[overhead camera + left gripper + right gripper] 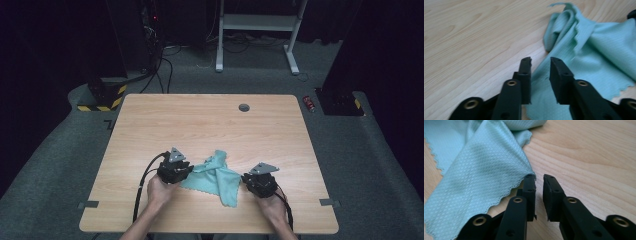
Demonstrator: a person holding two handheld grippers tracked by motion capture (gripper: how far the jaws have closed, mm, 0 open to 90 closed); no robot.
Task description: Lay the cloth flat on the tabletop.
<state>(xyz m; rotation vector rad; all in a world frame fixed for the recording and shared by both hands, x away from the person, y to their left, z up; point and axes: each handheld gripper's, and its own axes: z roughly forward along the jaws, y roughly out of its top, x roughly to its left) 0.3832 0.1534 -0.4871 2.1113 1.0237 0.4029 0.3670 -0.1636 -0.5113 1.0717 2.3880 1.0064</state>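
One teal cloth (216,176) lies rumpled on the pale wooden bench (210,125), between the left gripper (540,62) and right gripper (539,180); both pairs of fingers stand slightly parted, pinching nothing; grey carpet and dark equipment surround the bench.

teal microfibre cloth (216,176) on the wooden table's near half, roughly centred. Fine diamond-weave texture, scalloped pinked edges. Lying crumpled, not flat: folded ridge bunched toward the far end (564,27), broader flap spread toward the near right (481,177). Left part lies flat on the wood, one corner tapers to a point at the near edge
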